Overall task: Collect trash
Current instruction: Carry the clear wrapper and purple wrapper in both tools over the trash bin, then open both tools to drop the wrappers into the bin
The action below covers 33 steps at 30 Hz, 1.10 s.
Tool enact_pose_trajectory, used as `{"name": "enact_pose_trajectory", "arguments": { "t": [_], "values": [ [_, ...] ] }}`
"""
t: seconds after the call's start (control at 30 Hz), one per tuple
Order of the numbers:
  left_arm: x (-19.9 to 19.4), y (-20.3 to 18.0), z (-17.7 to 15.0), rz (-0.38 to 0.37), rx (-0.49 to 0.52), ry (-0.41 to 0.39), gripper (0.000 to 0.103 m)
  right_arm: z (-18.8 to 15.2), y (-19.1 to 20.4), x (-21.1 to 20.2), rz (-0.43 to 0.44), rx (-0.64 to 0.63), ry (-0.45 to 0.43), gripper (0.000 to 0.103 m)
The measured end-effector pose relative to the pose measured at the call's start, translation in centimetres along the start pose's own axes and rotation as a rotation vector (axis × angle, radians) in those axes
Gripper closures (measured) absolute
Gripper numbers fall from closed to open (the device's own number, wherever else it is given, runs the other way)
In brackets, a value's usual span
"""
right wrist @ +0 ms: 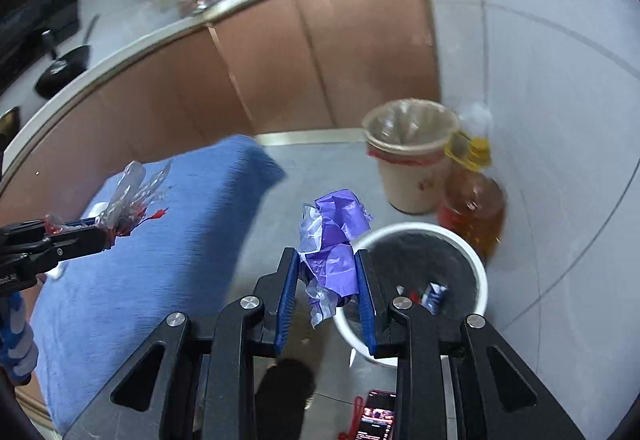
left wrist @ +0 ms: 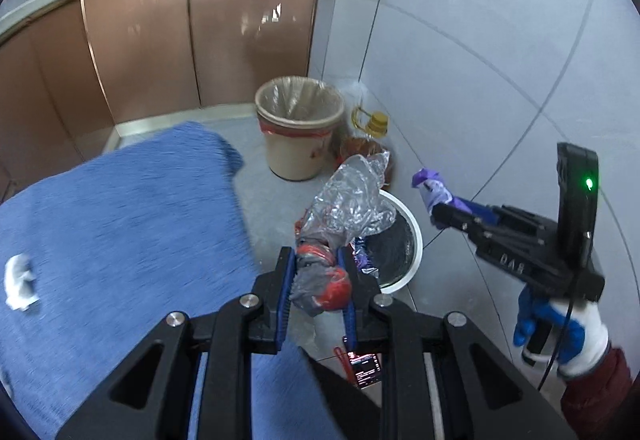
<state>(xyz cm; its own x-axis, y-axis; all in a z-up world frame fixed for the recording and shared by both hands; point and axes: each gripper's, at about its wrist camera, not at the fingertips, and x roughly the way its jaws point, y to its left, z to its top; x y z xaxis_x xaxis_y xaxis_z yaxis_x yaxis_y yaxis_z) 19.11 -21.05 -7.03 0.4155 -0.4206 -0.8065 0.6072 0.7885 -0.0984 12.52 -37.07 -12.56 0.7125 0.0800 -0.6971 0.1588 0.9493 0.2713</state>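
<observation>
My left gripper (left wrist: 316,260) is shut on a crumpled clear and red plastic wrapper (left wrist: 344,200), held in the air past the table's edge, just left of the white bin (left wrist: 412,236). It also shows in the right wrist view (right wrist: 108,228), with the wrapper (right wrist: 132,188) over the blue cloth. My right gripper (right wrist: 328,260) is shut on a crumpled purple plastic bag (right wrist: 336,232), held just left of the white bin's rim (right wrist: 476,260). In the left wrist view the right gripper (left wrist: 436,208) holds the purple bag (left wrist: 434,188) to the right of the bin.
A table under a blue cloth (left wrist: 120,220) fills the left, with a white crumpled tissue (left wrist: 18,280) on it. A beige lined bin (left wrist: 298,128) and an oil bottle (right wrist: 472,208) stand by the tiled wall. Brown cabinets (left wrist: 160,52) lie behind. A phone (right wrist: 376,416) lies on the floor.
</observation>
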Motion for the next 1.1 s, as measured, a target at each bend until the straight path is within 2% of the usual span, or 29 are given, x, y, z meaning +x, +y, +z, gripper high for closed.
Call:
{"name": "enact_pose_trajectory", "arguments": {
  "t": [0.3,0.53,0.67,0.73,0.87,1.1],
  "values": [
    [10.0,-4.1,3.8,-0.059,0.0,0.123,0.082,-0.9,-5.5,6.0,-0.056,0.086,0.085,0.074],
    [15.7,-5.1,4.4,-0.094,-0.047,0.197,0.081,-1.5,-8.2,9.8,-0.083,0.109,0.147,0.071],
    [18.0,-4.9,4.5,-0.131,-0.092,0.23,0.072,-1.8,-8.9,11.5,-0.107,0.108,0.172,0.067],
    [18.5,-4.8,4.6,-0.139,-0.111,0.229,0.061,-2.1,-9.3,11.9,-0.119,0.113,0.18,0.06],
    [18.1,-4.5,4.7,-0.152,-0.125,0.212,0.06,-2.6,-9.4,11.6,-0.13,0.114,0.181,0.057],
    [14.5,-4.0,4.6,-0.143,-0.127,0.152,0.06,-2.4,-8.9,9.7,-0.131,0.129,0.159,0.056]
  ]
}}
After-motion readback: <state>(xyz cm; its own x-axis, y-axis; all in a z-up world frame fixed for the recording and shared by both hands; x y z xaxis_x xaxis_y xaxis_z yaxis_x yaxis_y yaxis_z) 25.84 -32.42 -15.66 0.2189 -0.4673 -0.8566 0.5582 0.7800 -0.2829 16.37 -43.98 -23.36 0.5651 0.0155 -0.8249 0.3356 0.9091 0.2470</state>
